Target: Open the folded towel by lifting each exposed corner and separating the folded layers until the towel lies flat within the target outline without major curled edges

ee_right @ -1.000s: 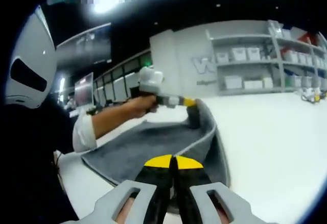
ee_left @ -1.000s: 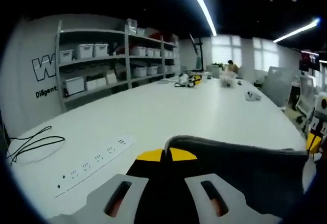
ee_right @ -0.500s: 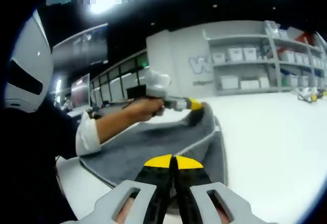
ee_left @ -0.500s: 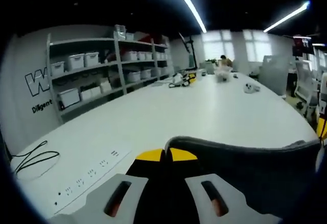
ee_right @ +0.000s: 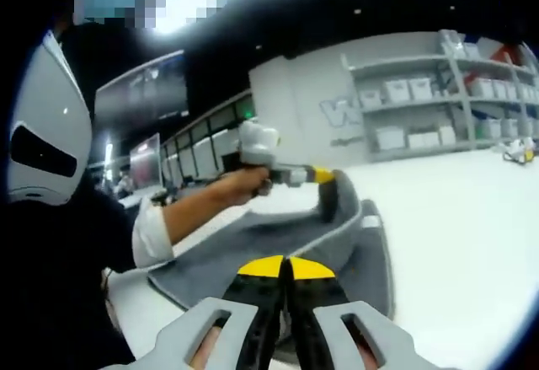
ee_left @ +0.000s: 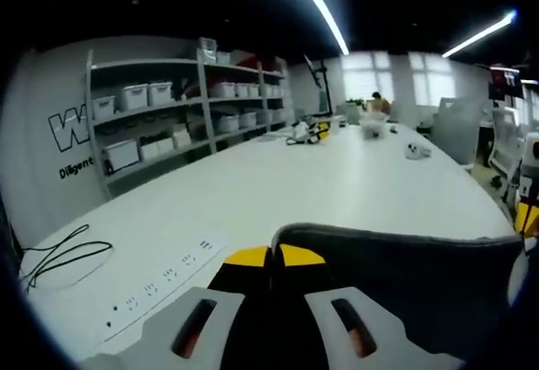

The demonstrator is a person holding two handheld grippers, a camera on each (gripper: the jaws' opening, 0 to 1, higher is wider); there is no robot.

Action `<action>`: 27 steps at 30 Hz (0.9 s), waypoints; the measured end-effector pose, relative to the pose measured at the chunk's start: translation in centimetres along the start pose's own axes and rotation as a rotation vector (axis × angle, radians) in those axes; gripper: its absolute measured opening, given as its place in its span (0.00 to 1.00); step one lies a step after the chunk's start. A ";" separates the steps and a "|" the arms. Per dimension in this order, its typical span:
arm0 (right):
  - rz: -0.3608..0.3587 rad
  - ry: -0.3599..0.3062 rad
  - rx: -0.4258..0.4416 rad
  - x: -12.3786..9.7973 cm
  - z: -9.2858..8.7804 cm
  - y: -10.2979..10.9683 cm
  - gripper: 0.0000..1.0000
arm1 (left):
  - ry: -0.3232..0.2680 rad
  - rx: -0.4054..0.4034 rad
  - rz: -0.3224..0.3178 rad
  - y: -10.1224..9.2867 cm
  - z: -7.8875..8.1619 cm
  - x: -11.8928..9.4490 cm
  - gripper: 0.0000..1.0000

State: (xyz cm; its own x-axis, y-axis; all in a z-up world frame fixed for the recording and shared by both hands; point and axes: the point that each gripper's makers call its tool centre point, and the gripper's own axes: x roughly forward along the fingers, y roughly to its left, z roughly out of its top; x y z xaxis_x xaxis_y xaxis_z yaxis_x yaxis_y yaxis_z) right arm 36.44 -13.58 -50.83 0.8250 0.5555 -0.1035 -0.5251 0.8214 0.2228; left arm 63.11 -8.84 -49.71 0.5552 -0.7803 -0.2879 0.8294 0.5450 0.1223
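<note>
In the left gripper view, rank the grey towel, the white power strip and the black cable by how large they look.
1. Grey fabric towel, though it is nearest the camera.
2. Long white power strip on the table.
3. Looped black cable; looks close to the strip, so that order is unsure.

So it's one big white table [ee_left: 278, 176], glossy enough to catch the ceiling lights. Nearest to the camera in the left gripper view, a grey towel [ee_left: 404, 277] has its edge pulled up off the top, and in the right gripper view the rest of it is spread flat on the surface. Off to the left there's a long white power strip [ee_left: 160, 281] lying flat, with a loop of black cable [ee_left: 59, 256] just past it. Way at the far end sit a yellow-and-black gadget [ee_left: 310, 131], a pale bundle [ee_left: 373, 126] and a small white object [ee_left: 415, 152], too small to identify.
</note>
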 end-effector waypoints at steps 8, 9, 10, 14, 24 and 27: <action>0.066 -0.013 -0.008 0.9 0.6 2.4 0.00 | -0.012 -0.072 0.033 1.9 -0.4 -3.0 0.03; 0.070 -0.010 -0.010 1.1 0.5 2.6 0.00 | -0.013 -0.078 0.035 2.0 -0.5 -3.3 0.03; 0.072 -0.010 -0.015 1.2 0.5 2.9 0.00 | -0.014 -0.079 0.041 2.1 -0.5 -3.8 0.03; 0.099 -0.011 -0.016 1.6 0.6 3.9 0.00 | -0.014 -0.079 0.054 2.4 -0.6 -4.8 0.03; 0.173 -0.002 -0.035 2.7 0.7 6.3 0.00 | -0.026 -0.100 0.092 3.8 -0.7 -7.5 0.03; 0.185 0.001 -0.040 2.9 0.7 6.7 0.00 | -0.032 -0.120 0.106 4.3 -0.7 -8.2 0.03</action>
State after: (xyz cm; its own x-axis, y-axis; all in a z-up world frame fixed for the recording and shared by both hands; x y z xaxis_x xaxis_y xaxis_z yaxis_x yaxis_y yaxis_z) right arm 35.48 -6.54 -48.98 0.7135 0.6976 -0.0651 -0.6757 0.7097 0.1994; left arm 62.11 0.09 -47.53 0.6428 -0.7245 -0.2488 0.7536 0.6563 0.0360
